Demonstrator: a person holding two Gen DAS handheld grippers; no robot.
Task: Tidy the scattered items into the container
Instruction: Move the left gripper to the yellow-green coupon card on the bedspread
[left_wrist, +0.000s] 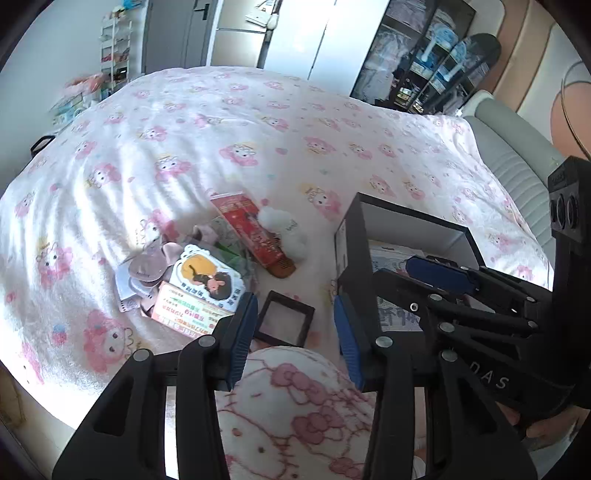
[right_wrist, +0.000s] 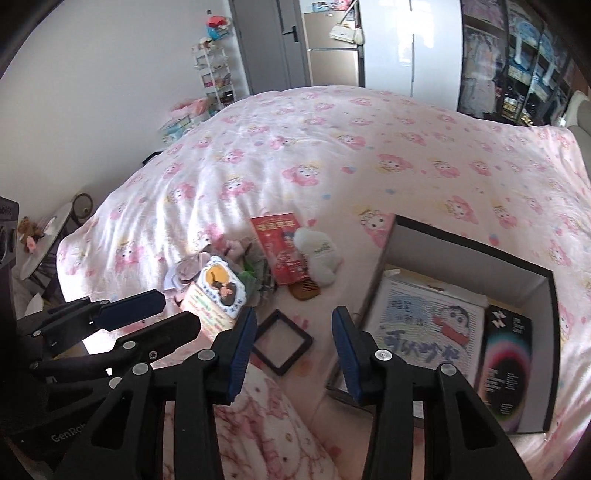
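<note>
A pile of small items lies on the pink-patterned bed: a red packet (left_wrist: 248, 228) (right_wrist: 281, 246), a white plush (left_wrist: 287, 232) (right_wrist: 320, 256), a cartoon card (left_wrist: 205, 281) (right_wrist: 221, 287), a brown comb (left_wrist: 281, 266) (right_wrist: 305, 290) and a small black square frame (left_wrist: 283, 323) (right_wrist: 281, 342). The dark open box (left_wrist: 417, 220) (right_wrist: 472, 254) sits to the right, holding a cartoon booklet (right_wrist: 424, 325) and a black booklet (right_wrist: 506, 365). My left gripper (left_wrist: 293, 332) is open and empty just above the frame. My right gripper (right_wrist: 293, 339) is open and empty between frame and box.
A pink-print leg (left_wrist: 295, 413) (right_wrist: 266, 424) is close below both grippers. A grey headboard (left_wrist: 513, 162) lies behind the box. A white shelf rack (right_wrist: 216, 74), a door and wardrobes stand beyond the bed. A small round table (right_wrist: 44, 243) stands at the left.
</note>
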